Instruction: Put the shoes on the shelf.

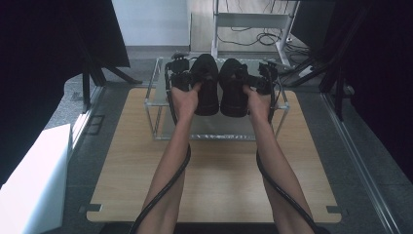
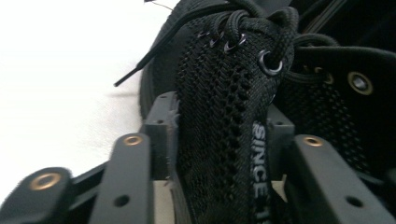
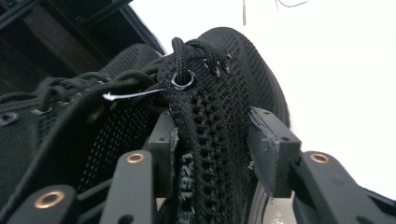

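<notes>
Two black shoes, the left shoe [image 1: 207, 85] and the right shoe [image 1: 233, 87], stand side by side, toes pointing away from the person, on top of a clear rack [image 1: 156, 105] that sits on a wooden table [image 1: 219, 185]. The left gripper [image 1: 181, 78] has the mesh side wall of the left shoe [image 2: 219, 126] between its jaws, and the right gripper [image 1: 260, 80] has the side wall of the right shoe [image 3: 210, 126] likewise. In both gripper views the jaws stand partly apart, with a visible gap beside the fabric, so neither clamps its shoe.
</notes>
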`<act>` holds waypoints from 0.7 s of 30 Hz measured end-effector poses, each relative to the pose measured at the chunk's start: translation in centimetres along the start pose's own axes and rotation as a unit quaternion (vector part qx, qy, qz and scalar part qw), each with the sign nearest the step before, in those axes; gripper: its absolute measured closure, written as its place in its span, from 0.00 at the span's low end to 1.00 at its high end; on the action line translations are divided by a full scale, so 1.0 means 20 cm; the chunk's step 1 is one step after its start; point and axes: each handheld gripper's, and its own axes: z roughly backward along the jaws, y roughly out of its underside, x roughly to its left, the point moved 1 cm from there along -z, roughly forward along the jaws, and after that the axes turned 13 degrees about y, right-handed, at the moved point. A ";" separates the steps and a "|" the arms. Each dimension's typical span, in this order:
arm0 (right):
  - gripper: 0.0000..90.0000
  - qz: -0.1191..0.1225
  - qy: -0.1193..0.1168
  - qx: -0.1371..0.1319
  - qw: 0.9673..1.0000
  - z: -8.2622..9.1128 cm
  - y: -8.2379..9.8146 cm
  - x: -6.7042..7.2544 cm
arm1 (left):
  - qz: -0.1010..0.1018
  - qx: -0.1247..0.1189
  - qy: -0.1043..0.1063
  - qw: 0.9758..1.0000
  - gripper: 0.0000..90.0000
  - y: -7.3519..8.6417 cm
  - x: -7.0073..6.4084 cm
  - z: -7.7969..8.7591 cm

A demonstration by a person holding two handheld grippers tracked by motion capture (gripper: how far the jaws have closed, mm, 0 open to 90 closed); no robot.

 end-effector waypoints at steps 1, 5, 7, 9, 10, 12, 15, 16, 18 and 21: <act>0.60 -0.001 -0.003 0.000 1.000 0.00 0.00 0.00 | -0.001 0.000 -0.001 1.000 0.60 0.00 0.00 0.00; 0.53 -0.009 -0.026 0.001 1.000 -0.01 0.00 -0.03 | 0.009 -0.002 0.015 1.000 0.53 0.00 0.01 0.00; 0.48 -0.021 -0.051 -0.002 0.998 -0.02 0.00 -0.04 | 0.012 -0.007 0.033 0.999 0.48 0.01 0.02 0.00; 0.43 -0.016 -0.073 -0.004 0.997 -0.02 0.00 -0.06 | 0.011 -0.012 0.050 0.999 0.42 0.01 0.03 0.01; 0.43 -0.015 -0.080 -0.008 0.997 -0.01 0.00 -0.07 | 0.011 -0.012 0.050 0.999 0.42 0.01 0.03 0.01; 0.42 -0.013 -0.101 -0.021 0.995 0.01 -0.02 -0.08 | 0.005 -0.027 0.077 0.997 0.39 0.01 0.03 0.05; 0.41 -0.001 -0.138 -0.024 0.990 0.06 -0.04 -0.10 | -0.001 -0.037 0.091 0.995 0.40 0.00 0.03 0.09; 0.40 0.005 -0.145 -0.022 0.989 0.08 -0.05 -0.10 | -0.003 -0.044 0.100 0.994 0.41 0.00 0.03 0.12; 0.41 0.003 -0.165 -0.026 0.986 0.12 -0.05 -0.14 | -0.010 -0.050 0.110 0.993 0.43 0.00 0.03 0.17; 0.41 -0.003 -0.184 -0.032 0.982 0.15 -0.05 -0.17 | -0.031 -0.055 0.128 0.990 0.46 0.02 0.04 0.25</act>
